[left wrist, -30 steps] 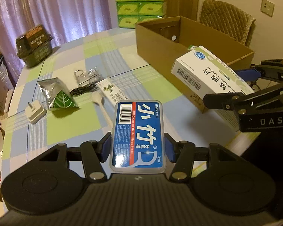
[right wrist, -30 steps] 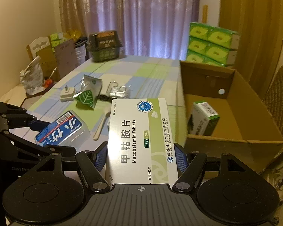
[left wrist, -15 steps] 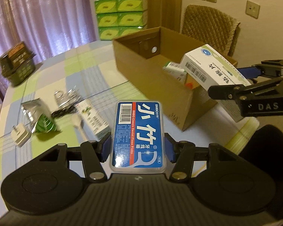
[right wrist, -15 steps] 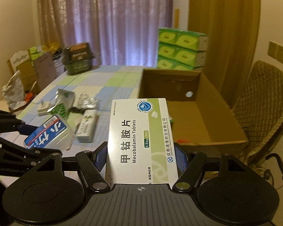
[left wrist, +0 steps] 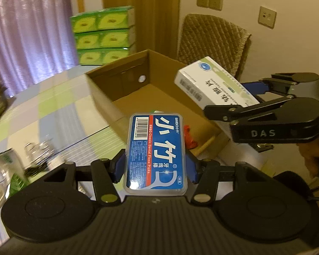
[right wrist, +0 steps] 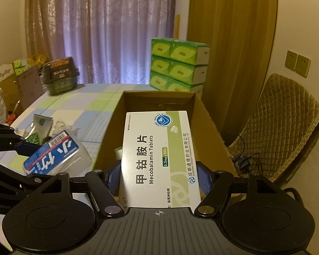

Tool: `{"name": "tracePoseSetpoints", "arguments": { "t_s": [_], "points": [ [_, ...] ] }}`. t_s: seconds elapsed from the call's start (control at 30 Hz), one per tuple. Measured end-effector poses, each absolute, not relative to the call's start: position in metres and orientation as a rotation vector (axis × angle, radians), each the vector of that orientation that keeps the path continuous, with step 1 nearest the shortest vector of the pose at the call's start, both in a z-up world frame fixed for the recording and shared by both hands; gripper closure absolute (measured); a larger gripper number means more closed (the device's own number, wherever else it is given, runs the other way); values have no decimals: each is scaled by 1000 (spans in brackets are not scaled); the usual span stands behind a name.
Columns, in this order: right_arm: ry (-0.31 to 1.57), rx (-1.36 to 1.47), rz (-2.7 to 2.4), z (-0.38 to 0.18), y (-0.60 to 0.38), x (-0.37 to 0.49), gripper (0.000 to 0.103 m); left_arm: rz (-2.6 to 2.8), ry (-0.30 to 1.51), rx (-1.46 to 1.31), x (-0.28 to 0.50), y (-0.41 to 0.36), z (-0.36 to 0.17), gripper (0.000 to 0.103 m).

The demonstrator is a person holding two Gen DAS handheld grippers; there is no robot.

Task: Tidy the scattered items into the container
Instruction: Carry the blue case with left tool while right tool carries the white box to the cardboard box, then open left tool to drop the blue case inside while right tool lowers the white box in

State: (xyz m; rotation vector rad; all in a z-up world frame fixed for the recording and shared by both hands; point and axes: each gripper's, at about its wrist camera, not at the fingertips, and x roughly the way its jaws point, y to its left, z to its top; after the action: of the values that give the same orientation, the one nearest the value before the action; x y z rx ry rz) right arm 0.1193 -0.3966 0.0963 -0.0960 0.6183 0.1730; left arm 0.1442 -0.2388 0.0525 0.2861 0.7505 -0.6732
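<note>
- Both boxes have swung in over the cardboard box since a second ago; back then they were short of it, out over the table, and now the open top sits right under them.
- floss pick case is carried flat, label up, near the box's front-left corner, probably so it can drop straight in.
- left gripper is closed down on that case, blue pads squeezing both long sides.
- tablet box is held the same way, flat, above the box's middle, at 2 o'clock from the floss case in the left view.
- right gripper is pinching it by the side edges, spread wider since it's a wider box.
- foil pouch and other bits are still out on the table around 9 o'clock, so plenty left.
</note>
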Motion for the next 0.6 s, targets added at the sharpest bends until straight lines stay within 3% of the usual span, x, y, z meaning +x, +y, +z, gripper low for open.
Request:
{"name": "tracePoseSetpoints", "arguments": {
  "t_s": [0.6],
  "points": [
    [626, -43, 131, 87, -445, 174, 30, -722, 836, 217, 207, -302, 24, 52]
  ]
}}
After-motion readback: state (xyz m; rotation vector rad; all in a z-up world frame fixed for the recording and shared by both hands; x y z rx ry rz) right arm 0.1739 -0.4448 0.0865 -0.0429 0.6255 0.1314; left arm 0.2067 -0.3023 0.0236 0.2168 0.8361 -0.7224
